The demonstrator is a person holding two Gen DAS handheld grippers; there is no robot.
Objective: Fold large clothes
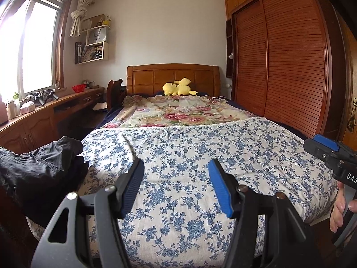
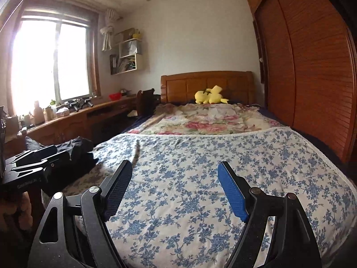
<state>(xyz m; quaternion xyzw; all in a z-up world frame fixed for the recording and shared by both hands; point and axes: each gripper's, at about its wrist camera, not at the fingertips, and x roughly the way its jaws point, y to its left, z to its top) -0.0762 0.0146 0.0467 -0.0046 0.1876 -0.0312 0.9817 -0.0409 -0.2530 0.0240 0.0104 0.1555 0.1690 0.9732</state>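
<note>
The dark clothes (image 1: 44,167) lie in a crumpled heap on the left front corner of the bed (image 1: 256,156), partly hanging over its left edge. I cannot tell which way the heap points or where its long axis runs, because it is only a bundle.

The rest of the blue flowered cover (image 2: 200,167) near the foot of the bed is flat, with much free room to the right of the heap. Its far edge has a white trim, and behind it lies a pink flowered blanket (image 1: 174,111), then a yellow plush toy (image 1: 178,87) before the headboard (image 1: 171,76).

My left gripper (image 1: 176,167) hovers over the cover with its jaws wide apart, holding nothing. My right gripper (image 2: 175,169) is the same, wide and empty.

Left of the bed stands a wooden desk (image 1: 44,116) under the window (image 1: 33,44); right of the bed is the wardrobe (image 1: 285,67), close to the bed's side.
</note>
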